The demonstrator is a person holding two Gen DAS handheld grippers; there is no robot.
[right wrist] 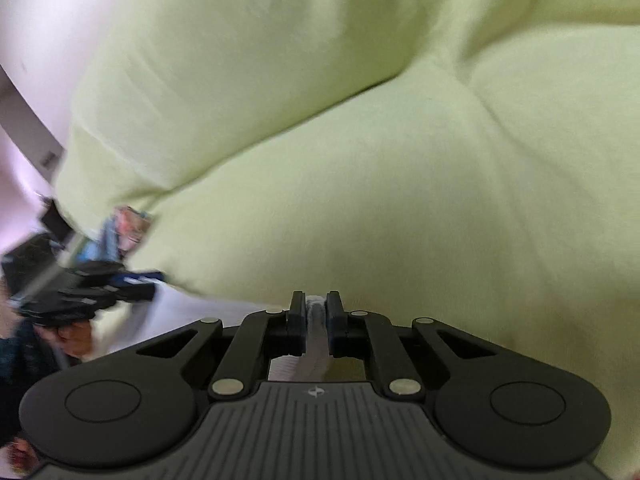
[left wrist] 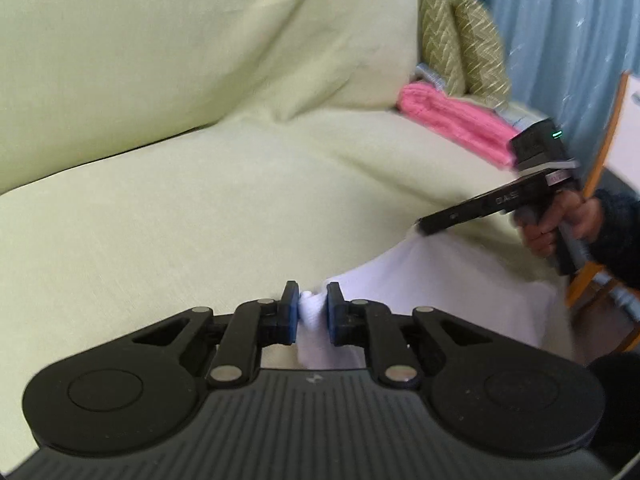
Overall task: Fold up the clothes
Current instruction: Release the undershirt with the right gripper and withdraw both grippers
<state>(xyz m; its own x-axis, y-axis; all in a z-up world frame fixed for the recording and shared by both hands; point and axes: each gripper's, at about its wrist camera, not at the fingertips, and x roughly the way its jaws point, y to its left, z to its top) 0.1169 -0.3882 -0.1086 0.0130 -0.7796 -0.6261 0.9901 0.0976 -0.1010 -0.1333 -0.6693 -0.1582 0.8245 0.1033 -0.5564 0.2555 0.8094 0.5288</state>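
Two-claw hold on a white garment [left wrist: 452, 292] above the front edge of a pale green sofa seat [left wrist: 200, 208] — I judge this the spreading step, before any fold is made. My left gripper [left wrist: 312, 309] is clamped on a bunched corner of the cloth, a white tuft showing between the blue pads [left wrist: 293, 318]; my right gripper [right wrist: 317, 312] is likewise closed on a thin pinch of white fabric, its jaws nearly together with the cloth between them. From the left wrist view the right gripper [left wrist: 424, 227] sits at the far upper corner of the garment, well apart from the left, with the cloth hanging between the two as a slack curved edge; the lower part drapes down past the seat's front edge.

Next move, as I judge it: draw the two held corners apart until the top edge runs straight, then carry the cloth over the seat and lay it flat before releasing; both grips are small pinches, so a sharp pull could slip them.

The garment looks plain white, thin and limp, without visible print; its type cannot be told — both views are motion-blurred. A pink folded cloth [left wrist: 452, 124] and patterned cushions [left wrist: 464, 44] lie at the far right end of the seat.
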